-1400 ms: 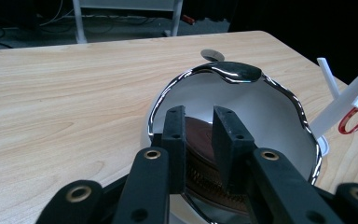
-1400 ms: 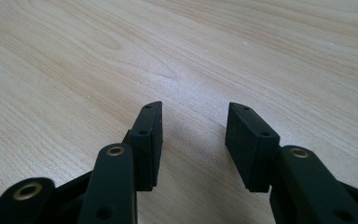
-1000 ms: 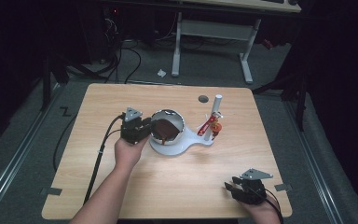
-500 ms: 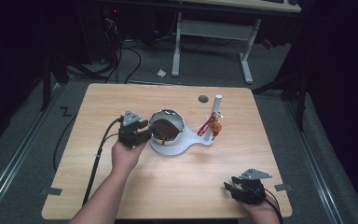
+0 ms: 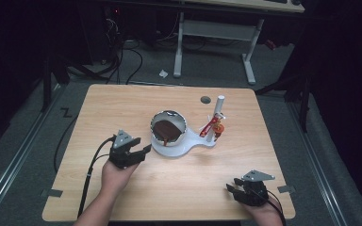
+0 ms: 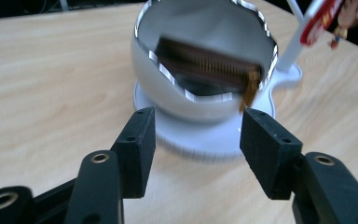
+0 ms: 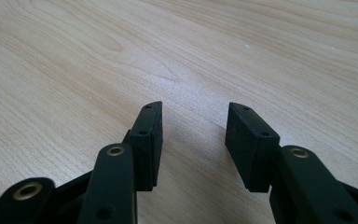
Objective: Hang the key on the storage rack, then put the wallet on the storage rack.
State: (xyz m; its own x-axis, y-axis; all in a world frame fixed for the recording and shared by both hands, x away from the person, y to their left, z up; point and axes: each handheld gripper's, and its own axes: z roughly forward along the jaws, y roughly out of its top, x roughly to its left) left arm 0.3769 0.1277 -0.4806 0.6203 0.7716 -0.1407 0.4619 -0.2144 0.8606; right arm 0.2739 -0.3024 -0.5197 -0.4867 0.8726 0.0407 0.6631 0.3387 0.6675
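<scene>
High view: your left hand-held gripper (image 5: pixel 143 151) sat on the wood surface (image 5: pixel 122 108), just beside the white stand (image 5: pixel 181 148), w/ a gap to it.
Left jaws: apart, had just been opening; nothing between them.
Left gripper view: white cup (image 6: pixel 168 88) w/ jagged shiny rim (image 6: pixel 186 95) straight ahead of your jaws, near but not touched.
Cup contents: brown ribbed piece (image 6: pixel 205 63) lay tilted inside, one end at the rim.
Cup place: on the stand's round base, mid-surface.
Post: white post (image 5: pixel 215 117) on the stand's far side, red tag (image 5: pixel 211 126) hung on it.
Right hand-held gripper (image 5: pixel 231 189): near the surface's front right corner, well apart from the stand.
Right jaws: apart, bare wood between them.
</scene>
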